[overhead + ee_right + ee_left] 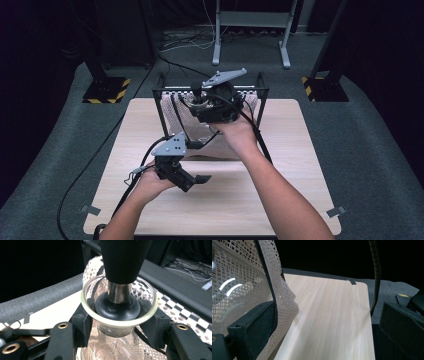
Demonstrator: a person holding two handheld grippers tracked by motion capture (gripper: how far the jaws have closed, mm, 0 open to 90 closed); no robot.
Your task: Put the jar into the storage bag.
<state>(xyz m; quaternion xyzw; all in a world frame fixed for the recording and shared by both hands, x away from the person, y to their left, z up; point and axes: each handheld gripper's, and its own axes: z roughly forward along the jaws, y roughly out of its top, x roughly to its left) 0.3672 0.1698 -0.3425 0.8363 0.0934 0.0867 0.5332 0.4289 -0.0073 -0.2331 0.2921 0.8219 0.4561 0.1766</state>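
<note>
The right gripper (119, 322) clamps a clear glass cup (119, 315) over the mesh bag (197, 130), a black stopper (117, 306) seated inside it, while the left gripper (192, 180) hangs open below, apparently mid-task with the cup not yet set down.

glass (119, 315) bottom behind mesh (117, 350)

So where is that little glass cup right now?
The glass cup is gripped between the right gripper's jaws, held up inside the black frame at the table's far edge, above the white netting.
</note>
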